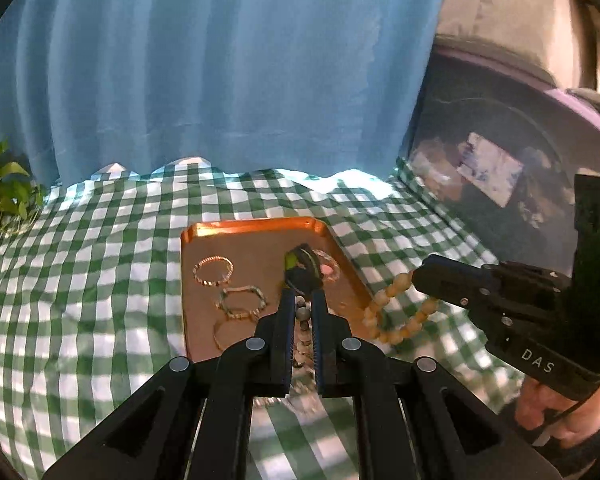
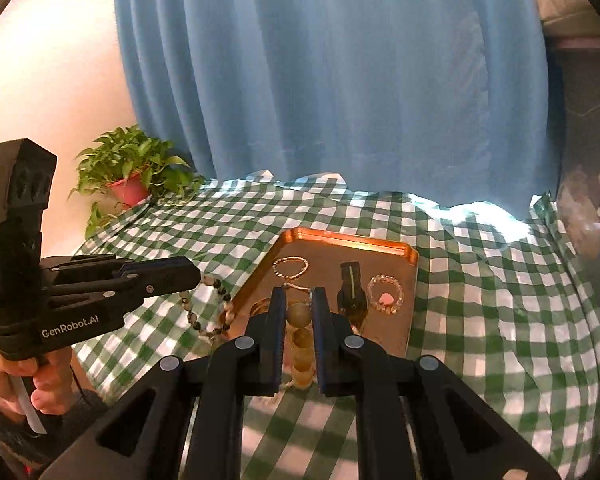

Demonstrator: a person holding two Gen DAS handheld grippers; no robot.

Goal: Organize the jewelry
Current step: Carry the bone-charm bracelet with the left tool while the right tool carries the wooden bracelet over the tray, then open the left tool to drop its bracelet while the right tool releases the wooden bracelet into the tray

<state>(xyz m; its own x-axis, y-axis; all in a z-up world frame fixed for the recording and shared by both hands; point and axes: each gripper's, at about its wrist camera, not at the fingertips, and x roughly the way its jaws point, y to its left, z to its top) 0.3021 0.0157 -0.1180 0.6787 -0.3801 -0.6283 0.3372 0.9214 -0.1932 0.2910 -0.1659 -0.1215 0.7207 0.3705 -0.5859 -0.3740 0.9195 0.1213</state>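
You are holding two grippers over a table with a green and white checked cloth (image 2: 500,300). Your left gripper (image 1: 300,300) is squeezing a bracelet of small pale and dark beads (image 1: 303,314); its jaws are almost closed, with only the beads keeping them apart. In the right wrist view that same bracelet (image 2: 212,308) is hanging from the left gripper's tip, just beside the left edge of the copper tray (image 2: 348,240). Your right gripper (image 2: 299,300) is pinching a bracelet of big round tan beads (image 2: 299,314); its jaws are nearly closed too, with one bead sitting between them. In the left wrist view the tan bracelet (image 1: 396,320) is drooping down in a loop from the right gripper (image 1: 418,276), by the right edge of the tray (image 1: 252,226). Lying in the tray are a thin gold chain ring (image 2: 290,267), a clear bead bracelet with a pink heart (image 2: 385,294), and a black clip with a yellow-green stripe (image 2: 350,288). A green plant in a red pot (image 2: 130,178) is sitting at the far left corner, in front of a blue curtain (image 2: 332,80).
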